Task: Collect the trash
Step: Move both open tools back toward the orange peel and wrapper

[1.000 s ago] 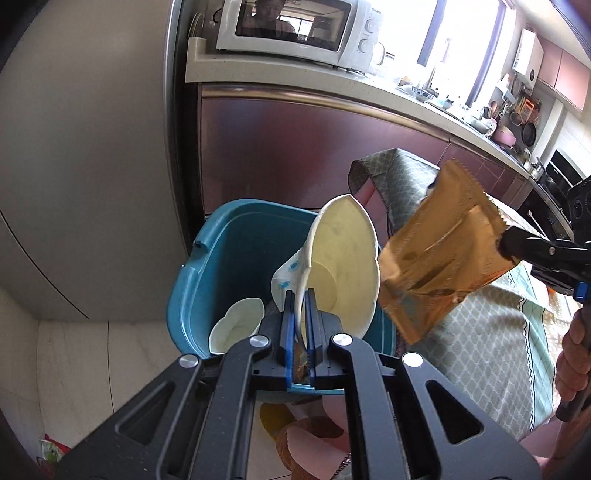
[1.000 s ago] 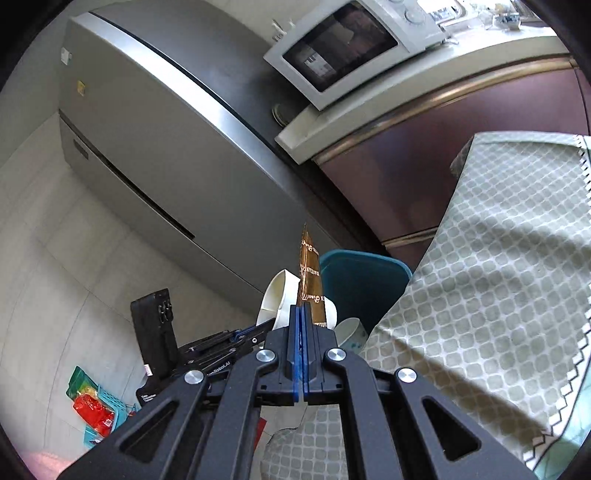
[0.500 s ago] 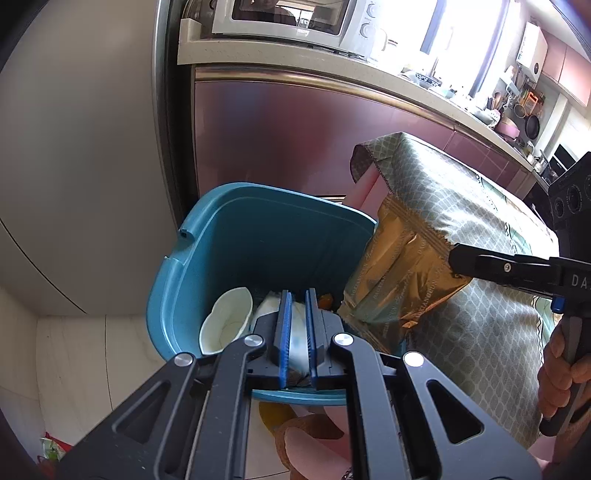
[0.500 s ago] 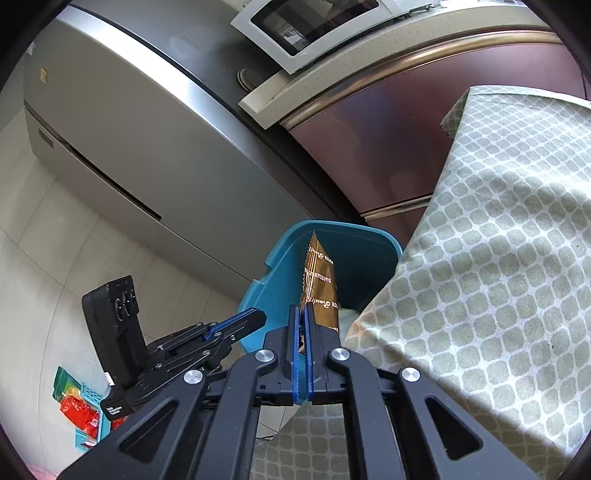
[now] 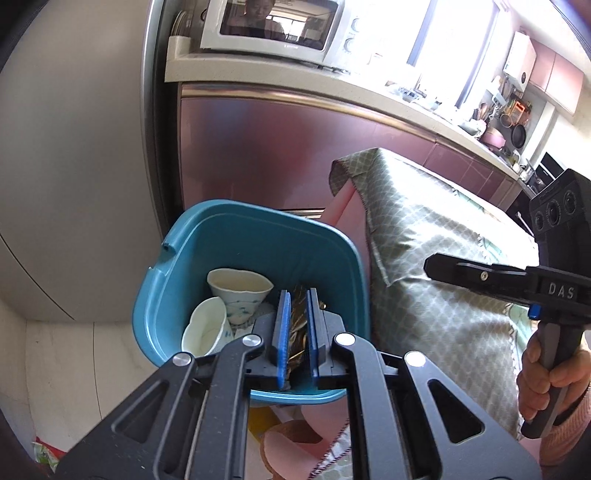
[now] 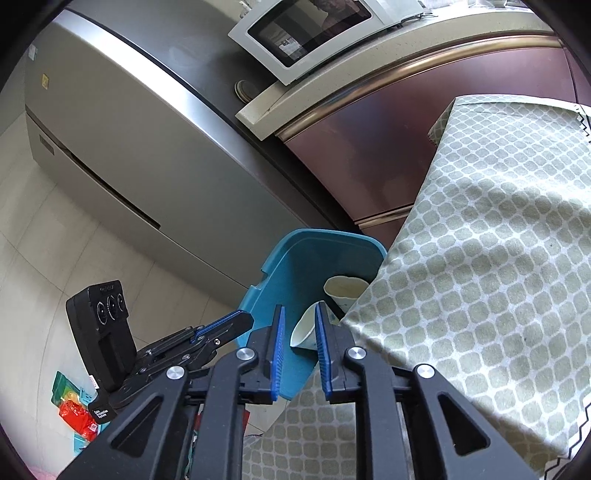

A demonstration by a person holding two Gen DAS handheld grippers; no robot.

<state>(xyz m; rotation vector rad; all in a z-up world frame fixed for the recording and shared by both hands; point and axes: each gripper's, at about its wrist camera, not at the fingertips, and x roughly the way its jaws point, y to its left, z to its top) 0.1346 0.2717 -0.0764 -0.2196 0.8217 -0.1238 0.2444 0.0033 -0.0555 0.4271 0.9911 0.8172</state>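
A microwave (image 5: 273,27) is sitting on the counter (image 5: 369,92) beside a fridge (image 6: 122,147); a green patterned cloth (image 6: 498,277) is draping over the table.

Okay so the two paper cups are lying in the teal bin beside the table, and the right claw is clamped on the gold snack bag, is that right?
Not quite. The right claw holds nothing: its jaws are opening, with no bag between them, as the right wrist view shows. The gold snack bag already lies in the teal bin, seen in the left wrist view. The two paper cups are in the bin beside the table, as you said.
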